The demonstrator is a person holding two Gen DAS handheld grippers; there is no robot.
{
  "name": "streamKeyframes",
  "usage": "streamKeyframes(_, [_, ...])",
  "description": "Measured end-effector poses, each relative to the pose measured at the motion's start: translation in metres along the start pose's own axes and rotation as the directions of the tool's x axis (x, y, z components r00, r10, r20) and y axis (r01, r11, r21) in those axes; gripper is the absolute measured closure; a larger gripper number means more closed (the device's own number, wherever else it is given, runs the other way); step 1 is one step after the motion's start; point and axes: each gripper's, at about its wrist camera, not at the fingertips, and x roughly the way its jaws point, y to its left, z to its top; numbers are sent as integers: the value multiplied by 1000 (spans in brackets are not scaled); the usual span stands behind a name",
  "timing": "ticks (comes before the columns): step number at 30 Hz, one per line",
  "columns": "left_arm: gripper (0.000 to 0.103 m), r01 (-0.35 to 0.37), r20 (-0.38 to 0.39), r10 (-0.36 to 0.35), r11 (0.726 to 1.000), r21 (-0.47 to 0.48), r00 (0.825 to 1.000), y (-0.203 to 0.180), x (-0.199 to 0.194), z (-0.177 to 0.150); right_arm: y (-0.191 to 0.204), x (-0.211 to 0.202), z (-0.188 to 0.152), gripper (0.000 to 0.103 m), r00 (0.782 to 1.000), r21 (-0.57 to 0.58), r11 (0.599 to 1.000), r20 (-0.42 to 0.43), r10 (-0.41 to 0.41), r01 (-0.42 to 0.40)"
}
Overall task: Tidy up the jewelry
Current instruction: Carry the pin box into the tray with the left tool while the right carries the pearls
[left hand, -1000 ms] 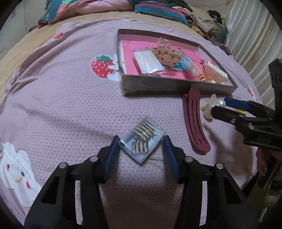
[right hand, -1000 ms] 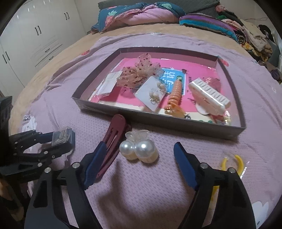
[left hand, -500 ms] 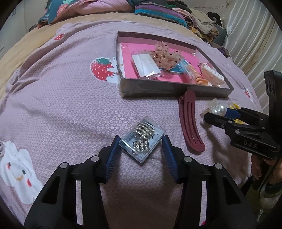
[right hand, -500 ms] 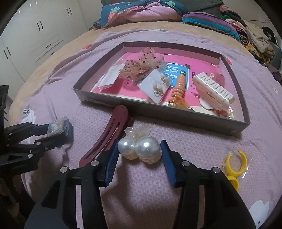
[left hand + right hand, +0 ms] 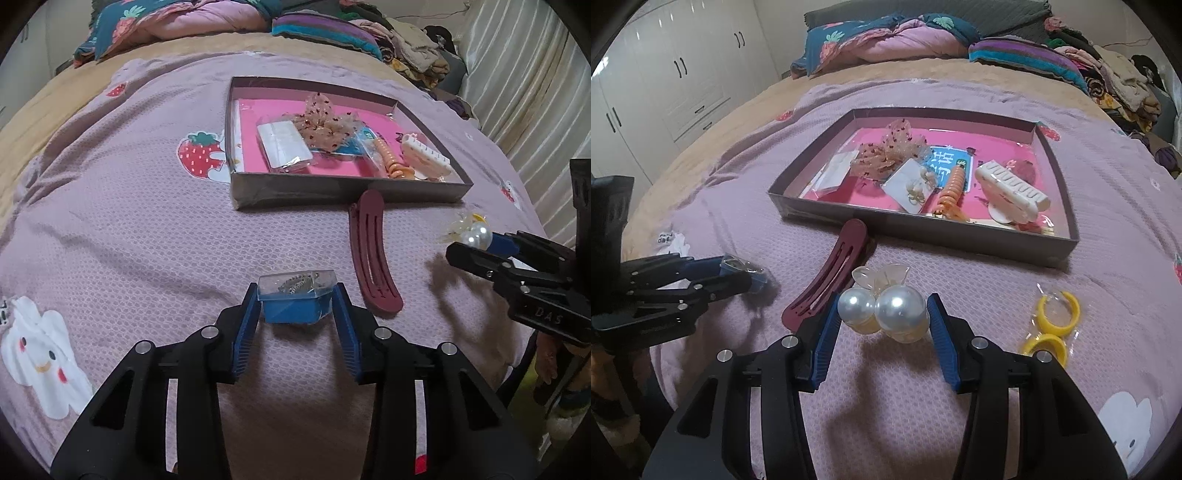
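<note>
Lilac bedspread point(image 5: 129, 229), left gripper point(image 5: 295, 310) clamped on clear earring box point(image 5: 295, 286) raised off it, maroon clip point(image 5: 831, 275) long axis toward tray point(image 5: 923, 232) holding bow, cards, orange and white clips, right gripper point(image 5: 884, 319) pinching pearl clip point(image 5: 886, 306), yellow hoops point(image 5: 1052, 325) rightmost.

A bed point(image 5: 923, 74) fills the room, spread with a mauve blanket point(image 5: 960, 387) printed with strawberries and white cartoon animals over a tan sheet point(image 5: 55, 96). At the far edge lie a rumpled teal-and-pink strawberry quilt point(image 5: 886, 37) and a striped purple-and-teal pillow point(image 5: 1027, 55) — with a heap of folded clothes point(image 5: 1115, 85) at the far right corner. Glossy white wardrobe doors point(image 5: 665, 85) with dark handles stand beyond the left edge; pale pleated curtains point(image 5: 524, 92) hang beyond the right.
</note>
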Motion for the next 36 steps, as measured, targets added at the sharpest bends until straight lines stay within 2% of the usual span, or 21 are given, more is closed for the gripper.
streamKeyframes(14, [72, 2, 50, -3, 1000, 31, 999, -18, -27, 8, -2, -37, -4, 57, 998, 0, 1000, 66, 4, -4])
streamKeyframes(28, [72, -10, 70, 4, 996, 84, 998, -47, -37, 27, -27, -68, -12, 57, 992, 46, 999, 125, -4, -2])
streamKeyframes(36, [73, 4, 71, -12, 994, 107, 997, -61, -31, 44, -42, -89, -6, 57, 984, 54, 998, 174, -24, 15])
